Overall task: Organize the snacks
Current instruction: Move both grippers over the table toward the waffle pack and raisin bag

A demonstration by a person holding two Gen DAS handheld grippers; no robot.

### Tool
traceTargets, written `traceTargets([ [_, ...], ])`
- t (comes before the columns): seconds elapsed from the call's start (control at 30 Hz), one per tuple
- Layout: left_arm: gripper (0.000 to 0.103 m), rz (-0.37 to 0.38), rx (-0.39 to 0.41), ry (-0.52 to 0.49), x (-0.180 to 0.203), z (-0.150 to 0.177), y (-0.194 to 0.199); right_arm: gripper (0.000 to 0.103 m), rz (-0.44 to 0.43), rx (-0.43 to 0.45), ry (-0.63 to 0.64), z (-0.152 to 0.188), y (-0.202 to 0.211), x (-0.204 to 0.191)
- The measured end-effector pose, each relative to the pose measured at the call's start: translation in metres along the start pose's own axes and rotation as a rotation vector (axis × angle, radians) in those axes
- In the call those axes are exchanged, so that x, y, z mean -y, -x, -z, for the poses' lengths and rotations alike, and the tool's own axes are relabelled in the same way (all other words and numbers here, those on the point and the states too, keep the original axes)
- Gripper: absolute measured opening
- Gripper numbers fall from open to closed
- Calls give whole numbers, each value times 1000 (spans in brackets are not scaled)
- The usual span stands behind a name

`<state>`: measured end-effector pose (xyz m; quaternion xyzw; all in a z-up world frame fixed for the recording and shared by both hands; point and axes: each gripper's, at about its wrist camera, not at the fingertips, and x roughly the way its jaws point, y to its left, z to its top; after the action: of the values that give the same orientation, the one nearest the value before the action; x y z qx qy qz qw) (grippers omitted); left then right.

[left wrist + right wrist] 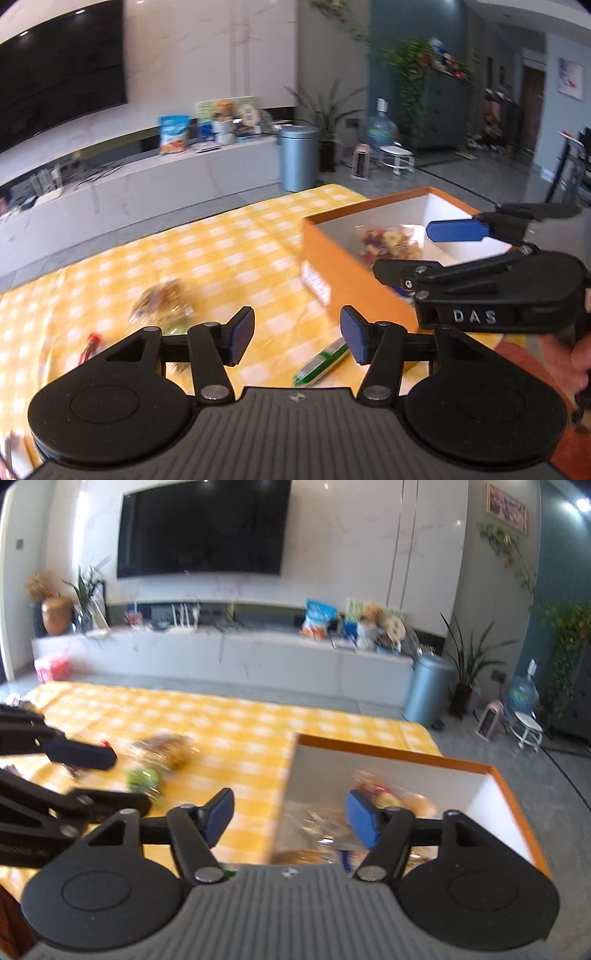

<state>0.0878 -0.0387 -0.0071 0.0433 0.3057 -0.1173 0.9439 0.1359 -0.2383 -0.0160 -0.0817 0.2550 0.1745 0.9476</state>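
Note:
An orange box (pixel 332 258) with a white inside stands on the yellow checked tablecloth (pixel 221 251). It holds a clear bag of mixed snacks (pixel 388 243), seen blurred in the right wrist view (pixel 391 797). A clear bag of brown snacks (pixel 162 299) lies on the cloth to the left, with a green-and-white stick packet (pixel 321 362) and a small red wrapper (pixel 90 345). My left gripper (pixel 297 334) is open over the cloth with nothing between its pads. My right gripper (pixel 291 818) is open above the box's left wall (pixel 291 775), also holding nothing.
A person's hand (pixel 576 354) holds the right gripper's handle. Past the table's far edge are a long white TV console (pixel 221 653) with snack bags, a blue bin (pixel 424 690), potted plants and a water bottle (pixel 382 129). A green packet (pixel 142 779) lies beside the brown bag.

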Motion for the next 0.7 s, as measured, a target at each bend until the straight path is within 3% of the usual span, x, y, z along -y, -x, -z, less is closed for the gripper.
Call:
traceTargets([
  [0.2, 70, -40, 24, 142, -38, 26, 22, 69, -37, 58, -42, 14, 8, -48],
  [0.37, 77, -91, 7, 215, -60, 46, 28, 75, -19, 72, -37, 23, 7, -71],
  [0.57, 82, -117, -22, 254, -71, 65, 29, 79, -42, 43, -69, 36, -4, -82],
  [0.7, 82, -121, 8, 301, -79, 71, 28, 79, -51, 40, -102, 45, -11, -82],
])
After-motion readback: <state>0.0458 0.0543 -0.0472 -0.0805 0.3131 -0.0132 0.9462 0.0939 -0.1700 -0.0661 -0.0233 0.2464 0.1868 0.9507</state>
